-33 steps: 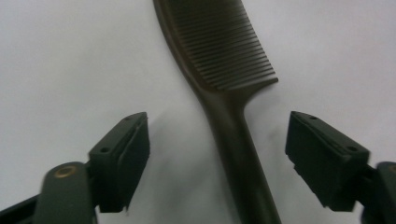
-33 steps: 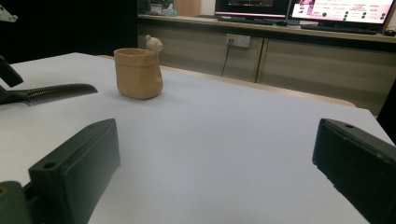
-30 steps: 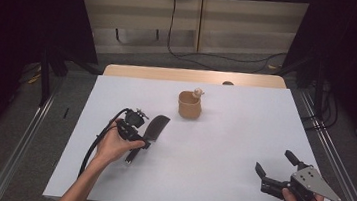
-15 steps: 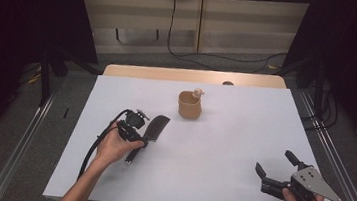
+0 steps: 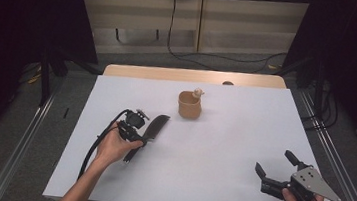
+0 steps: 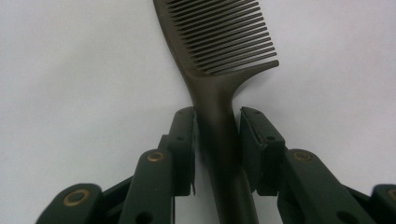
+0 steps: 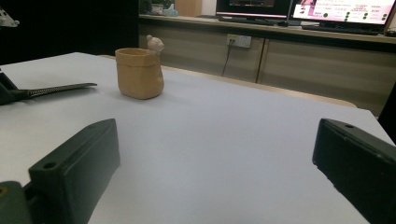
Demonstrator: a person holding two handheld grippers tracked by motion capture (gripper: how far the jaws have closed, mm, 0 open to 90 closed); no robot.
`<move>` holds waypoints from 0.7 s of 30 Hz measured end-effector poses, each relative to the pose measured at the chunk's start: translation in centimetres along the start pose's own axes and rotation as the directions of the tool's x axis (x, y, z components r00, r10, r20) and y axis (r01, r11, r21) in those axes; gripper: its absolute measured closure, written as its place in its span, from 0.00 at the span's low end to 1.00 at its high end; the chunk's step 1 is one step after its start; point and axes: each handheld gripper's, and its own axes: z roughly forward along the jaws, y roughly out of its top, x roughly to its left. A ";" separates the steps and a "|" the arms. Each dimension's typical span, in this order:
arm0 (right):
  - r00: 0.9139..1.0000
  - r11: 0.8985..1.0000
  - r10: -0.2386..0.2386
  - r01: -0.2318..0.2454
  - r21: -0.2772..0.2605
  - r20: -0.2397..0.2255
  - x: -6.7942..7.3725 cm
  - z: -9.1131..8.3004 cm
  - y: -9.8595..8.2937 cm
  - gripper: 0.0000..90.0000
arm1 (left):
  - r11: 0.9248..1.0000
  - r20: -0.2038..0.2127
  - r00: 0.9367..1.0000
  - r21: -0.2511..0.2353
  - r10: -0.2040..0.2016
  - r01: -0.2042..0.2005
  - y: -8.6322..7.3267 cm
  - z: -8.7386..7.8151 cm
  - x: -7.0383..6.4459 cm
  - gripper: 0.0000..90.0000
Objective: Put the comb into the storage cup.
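While my left gripper (image 6: 217,135) clamps the comb (image 6: 219,51) handle, lifting remains; my right gripper (image 5: 275,170) waits agape; the cup (image 5: 189,105) stands untouched.

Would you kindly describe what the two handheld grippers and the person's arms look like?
Both grippers are black. The left gripper has flat rectangular pads on linked arms with brass-coloured rivets, and a thick black cable trails from it. The right gripper has blocky jaws and carries a grey three-cornered plate. The forearms are bare, with no sleeves visible.
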 end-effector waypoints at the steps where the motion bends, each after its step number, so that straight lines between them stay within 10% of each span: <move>1: 1.000 1.000 0.001 -0.001 0.000 0.000 0.0 0.0 0.0 0.00 | 1.000 -0.001 1.000 0.000 -0.006 0.006 0.0 0.0 0.0 0.77; 21: 1.000 1.000 0.001 -0.001 0.002 0.001 0.0 0.0 0.0 0.00 | 1.000 0.028 1.000 0.004 -0.006 0.006 0.0 -0.2 0.4 0.81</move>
